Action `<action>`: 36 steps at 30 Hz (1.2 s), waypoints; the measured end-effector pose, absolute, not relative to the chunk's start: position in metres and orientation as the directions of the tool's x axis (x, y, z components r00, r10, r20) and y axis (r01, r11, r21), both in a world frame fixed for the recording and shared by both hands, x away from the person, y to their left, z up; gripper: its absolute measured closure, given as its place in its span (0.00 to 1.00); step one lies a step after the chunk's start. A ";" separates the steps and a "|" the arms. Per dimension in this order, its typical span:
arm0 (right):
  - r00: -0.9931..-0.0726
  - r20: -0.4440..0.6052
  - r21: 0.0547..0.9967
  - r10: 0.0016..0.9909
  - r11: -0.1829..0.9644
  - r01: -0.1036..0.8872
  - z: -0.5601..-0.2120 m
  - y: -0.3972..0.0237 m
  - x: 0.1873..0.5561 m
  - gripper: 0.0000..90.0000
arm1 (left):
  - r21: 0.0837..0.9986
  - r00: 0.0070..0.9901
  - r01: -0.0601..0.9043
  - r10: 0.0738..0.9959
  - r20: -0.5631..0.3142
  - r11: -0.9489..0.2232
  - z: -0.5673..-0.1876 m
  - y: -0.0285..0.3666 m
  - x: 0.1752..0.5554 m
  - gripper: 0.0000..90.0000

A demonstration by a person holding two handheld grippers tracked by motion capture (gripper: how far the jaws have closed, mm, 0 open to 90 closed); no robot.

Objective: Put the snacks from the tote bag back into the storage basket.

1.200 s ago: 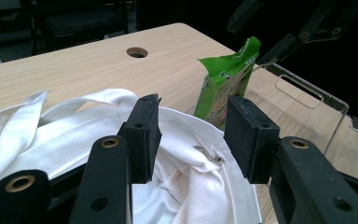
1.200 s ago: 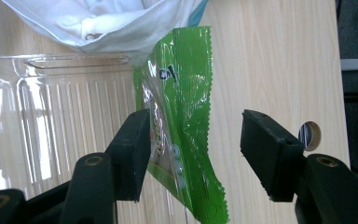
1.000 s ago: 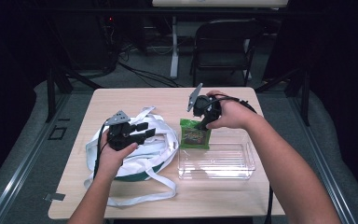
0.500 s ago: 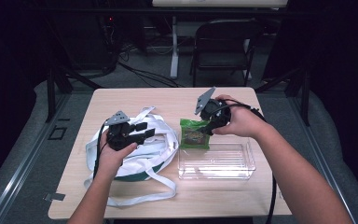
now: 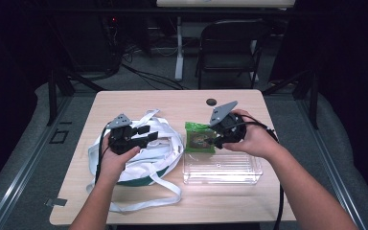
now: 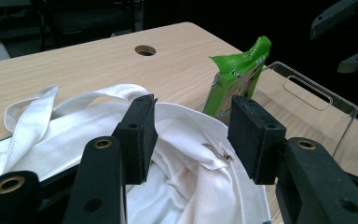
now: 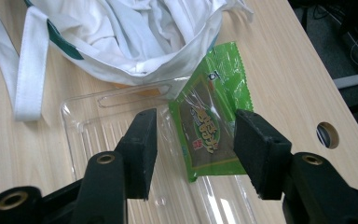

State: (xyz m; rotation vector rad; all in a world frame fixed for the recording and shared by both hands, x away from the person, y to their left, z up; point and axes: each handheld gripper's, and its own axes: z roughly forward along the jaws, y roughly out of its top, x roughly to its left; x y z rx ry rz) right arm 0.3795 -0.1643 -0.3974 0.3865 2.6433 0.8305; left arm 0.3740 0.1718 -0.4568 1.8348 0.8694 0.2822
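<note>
High view first: the wooden table (image 5: 139, 103) carries everything, with a round hole (image 5: 212, 102) near its far edge. On its left half sprawls a white cloth bag (image 5: 160, 153) with long white straps, its mouth gaping toward the middle. To the right of the bag lies a clear plastic tray (image 5: 223, 168), long side toward the person. A green snack packet (image 5: 199, 137) leans on the tray's far left corner, just beside the bag's rim; in the right gripper view it rests partly over the tray's edge and partly on the table, touching the bag's rim. The left claw (image 5: 146, 134) hangs over the bag, and in the left gripper view its pads stand apart over the white cloth, which sits between them without being pinched, so it is released; its jaws have just been opening. The right claw (image 5: 214, 141) hovers at the packet's right side, and in the right gripper view its pads frame the packet from above without pressing it; released too, though its jaws have just been closing.
</note>
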 end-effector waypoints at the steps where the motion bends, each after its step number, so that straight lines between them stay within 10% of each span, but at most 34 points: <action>1: -0.900 -0.240 0.599 0.363 0.786 0.157 -0.399 -0.166 0.377 0.56 | 0.880 0.709 0.433 0.677 -0.197 -0.197 -0.457 0.172 0.374 0.57; 36: -0.689 -0.110 0.854 0.717 0.423 0.304 -0.456 -0.215 0.321 0.62 | 0.874 0.695 0.447 0.690 -0.204 -0.191 -0.461 0.174 0.375 0.56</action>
